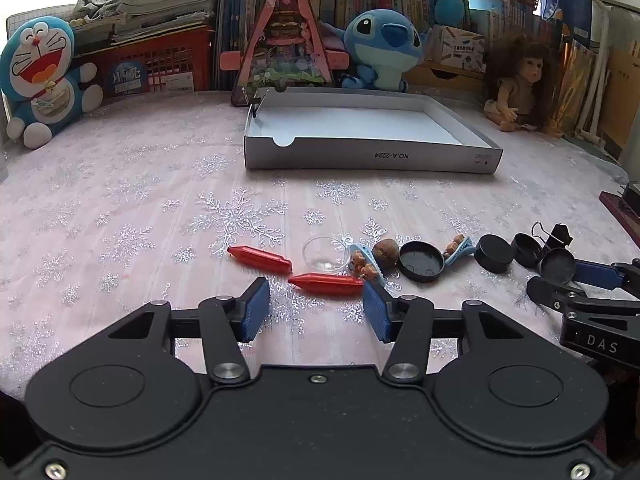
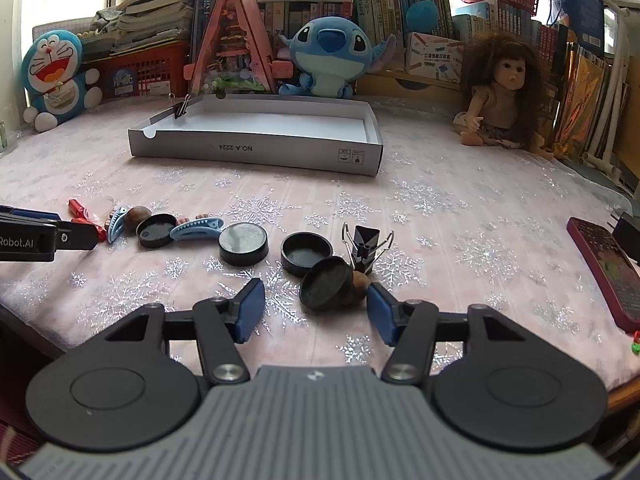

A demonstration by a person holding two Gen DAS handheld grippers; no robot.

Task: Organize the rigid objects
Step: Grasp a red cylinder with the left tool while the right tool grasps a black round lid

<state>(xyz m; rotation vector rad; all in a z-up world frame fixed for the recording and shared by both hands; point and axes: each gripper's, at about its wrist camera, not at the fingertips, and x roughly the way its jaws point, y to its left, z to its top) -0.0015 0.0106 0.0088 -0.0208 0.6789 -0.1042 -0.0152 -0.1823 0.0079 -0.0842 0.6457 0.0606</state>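
Note:
A row of small items lies on the pink snowflake cloth. My left gripper (image 1: 316,300) is open around the nearer red crayon-shaped piece (image 1: 326,283); its right end reaches the right pad, the left pad stands clear. A second red piece (image 1: 259,259), a clear dome (image 1: 325,254), a blue hair clip (image 1: 366,264) and a walnut (image 1: 386,252) lie just beyond. My right gripper (image 2: 316,304) is open around a tilted black cap (image 2: 325,285) that leans on a brown nut (image 2: 360,283). Behind it sit a black lid (image 2: 306,254), a black binder clip (image 2: 364,246) and a black cap (image 2: 243,244).
A shallow white cardboard box (image 2: 256,148) stands behind the row, with a binder clip (image 2: 182,110) on its left wall. Plush toys, a doll (image 2: 500,92) and books line the back. A dark red phone (image 2: 604,268) lies at the right edge.

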